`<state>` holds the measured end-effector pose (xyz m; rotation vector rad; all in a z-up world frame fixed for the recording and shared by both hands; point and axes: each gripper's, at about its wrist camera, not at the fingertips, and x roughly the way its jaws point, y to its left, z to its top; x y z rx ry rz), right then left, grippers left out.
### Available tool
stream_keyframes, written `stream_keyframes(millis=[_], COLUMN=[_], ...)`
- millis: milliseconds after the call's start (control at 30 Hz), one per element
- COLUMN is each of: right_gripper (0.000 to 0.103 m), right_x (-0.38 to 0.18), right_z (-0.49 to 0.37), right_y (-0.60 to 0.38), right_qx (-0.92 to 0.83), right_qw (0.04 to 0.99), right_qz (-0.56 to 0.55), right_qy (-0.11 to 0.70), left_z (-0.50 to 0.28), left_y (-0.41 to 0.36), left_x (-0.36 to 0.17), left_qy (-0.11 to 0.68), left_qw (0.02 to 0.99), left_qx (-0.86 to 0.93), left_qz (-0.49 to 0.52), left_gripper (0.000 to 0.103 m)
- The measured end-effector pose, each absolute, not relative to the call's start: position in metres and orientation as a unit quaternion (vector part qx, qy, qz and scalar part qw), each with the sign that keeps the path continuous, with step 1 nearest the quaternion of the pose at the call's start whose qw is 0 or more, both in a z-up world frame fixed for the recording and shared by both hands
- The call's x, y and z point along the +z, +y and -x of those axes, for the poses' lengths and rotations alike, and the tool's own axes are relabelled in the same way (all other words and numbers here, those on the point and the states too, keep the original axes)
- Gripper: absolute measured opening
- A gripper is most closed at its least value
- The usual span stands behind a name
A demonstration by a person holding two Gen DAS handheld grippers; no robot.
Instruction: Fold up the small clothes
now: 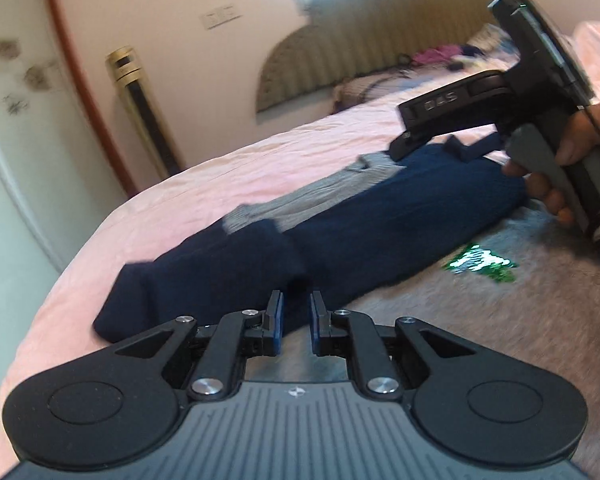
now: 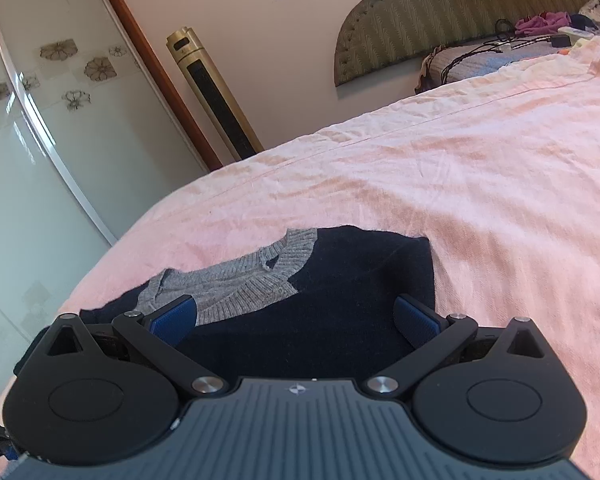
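Right wrist view: right gripper (image 2: 296, 320) wide open, empty, over navy sweater (image 2: 340, 300); left gripper (image 1: 296, 320) narrowly parted, empty; grasp hem squarely, fold evenly.

Each view was taken from behind its own fingers, low over the pink bedsheet (image 2: 440, 184). The left wrist view faced along the navy sweater (image 1: 340, 236) toward the headboard (image 1: 340, 40), with the right gripper (image 1: 436, 148) in frame. The right wrist view sat close above the sweater's grey collar. Both shared sweater, sheet, headboard — and the gold tower unit (image 2: 216, 96).
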<state>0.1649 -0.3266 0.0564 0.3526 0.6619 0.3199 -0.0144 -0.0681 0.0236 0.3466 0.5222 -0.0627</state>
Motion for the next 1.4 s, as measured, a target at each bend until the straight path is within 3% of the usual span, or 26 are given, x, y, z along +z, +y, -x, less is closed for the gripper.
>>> stream_keyframes(millis=[33, 100, 167, 300, 433, 600, 700, 833, 933, 1000, 1067, 1100, 1400], right_gripper=[0.103, 0.103, 0.103, 0.1, 0.079, 0.079, 0.079, 0.079, 0.078, 0.065, 0.041, 0.037, 0.034], right_x=[0.064, 0.083, 0.104, 0.124, 0.11, 0.105, 0.114, 0.117, 0.112, 0.102, 0.094, 0.092, 0.097], right_z=[-0.162, -0.151, -0.139, -0.129, -0.109, -0.107, -0.106, -0.095, -0.081, -0.071, -0.07, -0.073, -0.086], right_y=[-0.319, -0.298, -0.262, -0.171, -0.109, -0.113, -0.121, -0.118, -0.106, -0.092, -0.083, -0.081, -0.098], right_qx=[0.152, 0.2, 0.263, 0.372, 0.418, 0.433, 0.436, 0.441, 0.446, 0.445, 0.443, 0.437, 0.42], right_qw=[0.917, 0.909, 0.902, 0.867, 0.85, 0.837, 0.834, 0.829, 0.822, 0.815, 0.811, 0.814, 0.836], right_qz=[-0.167, -0.177, -0.154, -0.071, 0.084, 0.091, 0.098, 0.16, 0.206, 0.249, 0.263, 0.257, 0.2], right_qy=[0.33, 0.32, 0.305, 0.325, 0.309, 0.322, 0.323, 0.304, 0.288, 0.277, 0.279, 0.281, 0.29], left_z=[0.018, 0.025, 0.031, 0.035, 0.034, 0.034, 0.044, 0.058, 0.056, 0.054, 0.054, 0.056, 0.056], left_y=[-0.058, -0.037, -0.012, 0.023, 0.054, 0.052, 0.067, 0.098, 0.103, 0.1, 0.1, 0.101, 0.099], left_x=[0.023, 0.022, 0.022, 0.023, 0.016, 0.016, 0.015, 0.01, 0.009, 0.01, 0.01, 0.01, 0.009], left_qy=[0.255, 0.256, 0.245, 0.226, 0.253, 0.261, 0.226, 0.193, 0.189, 0.194, 0.194, 0.195, 0.196], left_qw=[0.956, 0.961, 0.967, 0.962, 0.939, 0.937, 0.933, 0.899, 0.893, 0.897, 0.897, 0.896, 0.898], left_qx=[-0.02, 0.014, 0.059, 0.132, 0.167, 0.16, 0.192, 0.263, 0.282, 0.278, 0.277, 0.276, 0.275], left_qz=[-0.146, -0.1, -0.036, 0.078, 0.164, 0.167, 0.207, 0.293, 0.295, 0.283, 0.285, 0.287, 0.282], left_gripper=[0.019, 0.053, 0.077, 0.079, 0.08, 0.08, 0.082, 0.084, 0.085, 0.09, 0.091, 0.091, 0.095])
